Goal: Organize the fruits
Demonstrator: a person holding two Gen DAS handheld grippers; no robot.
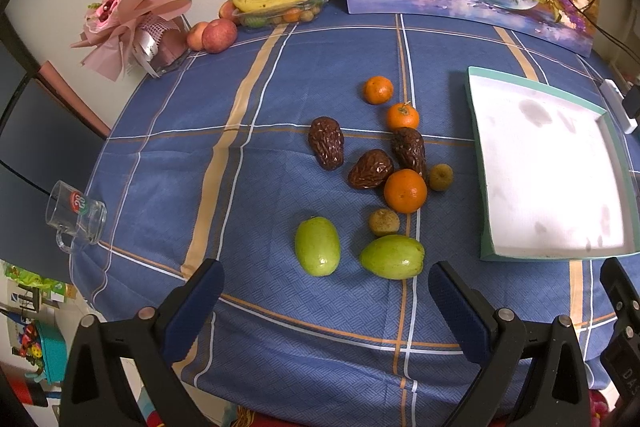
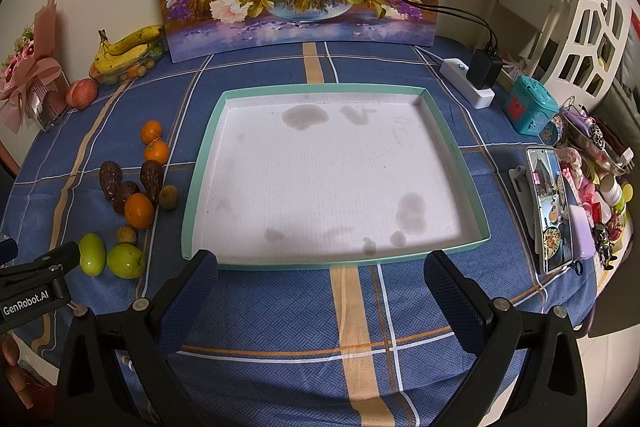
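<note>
Both tongs, left point(image 1: 326, 307) and right point(image 2: 320, 297), hang apart, empty. Fruits sit left of the tray point(image 2: 200, 187); the nearest green fruit point(image 1: 317, 246) looks smooth, firm, maybe slippery: pinch its middle.

The left gripper point(image 1: 326, 303) has two black plastic arms, and each arm ends in a dark blue pad with a fine ribbed texture point(image 1: 196, 311). Behind every pad there is a round silver pin, and a second silver pin sits further out on the black frame. The frame parts have triangle-shaped openings. The right gripper point(image 2: 320, 297) has the same build: black arms, blue textured pads point(image 2: 452, 303), silver pins. To the left of the right gripper, the black body of the left gripper is visible with white letters "GenRobot.AI". Under it, some fingers point(image 2: 14, 375) of the person show at the edge.
</note>
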